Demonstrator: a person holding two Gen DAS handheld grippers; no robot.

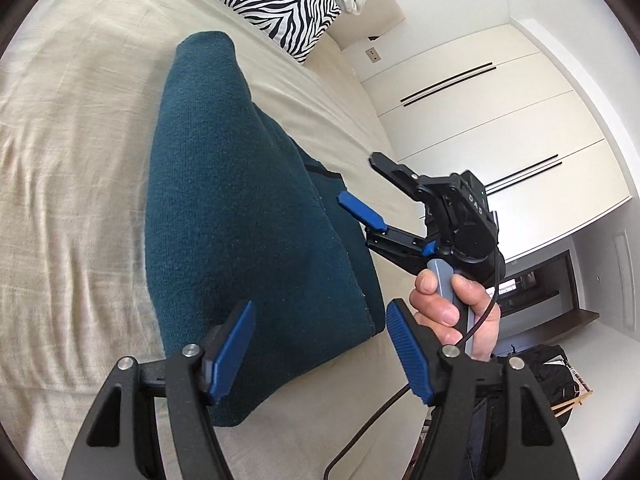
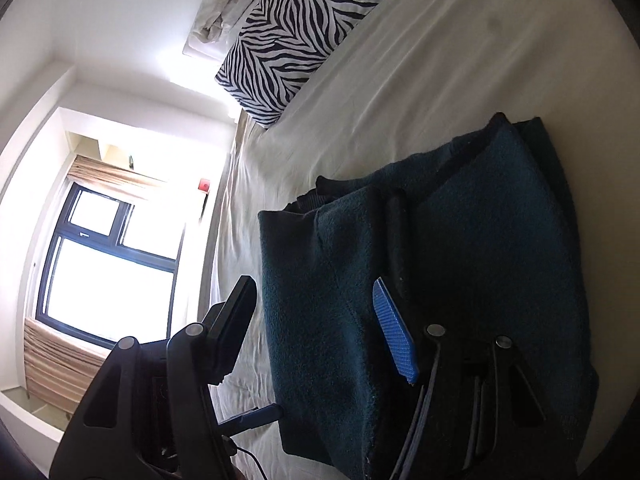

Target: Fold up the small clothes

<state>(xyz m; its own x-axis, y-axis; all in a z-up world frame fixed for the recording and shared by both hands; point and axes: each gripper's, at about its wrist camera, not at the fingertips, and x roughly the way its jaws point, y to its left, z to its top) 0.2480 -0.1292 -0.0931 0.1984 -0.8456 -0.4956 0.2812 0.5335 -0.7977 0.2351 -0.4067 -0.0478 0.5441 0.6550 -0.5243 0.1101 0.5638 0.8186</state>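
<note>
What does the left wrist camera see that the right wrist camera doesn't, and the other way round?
Only the left wrist view shows the person's hand holding the right tongs, open above the garment's edge, and the white wardrobe doors.

Only the right wrist view shows the bright window with its beige blind.

Both show the teal garment lying folded on the cream bedsheet, the zebra-print pillow, and each camera's own open tongs, the left ones empty.
</note>
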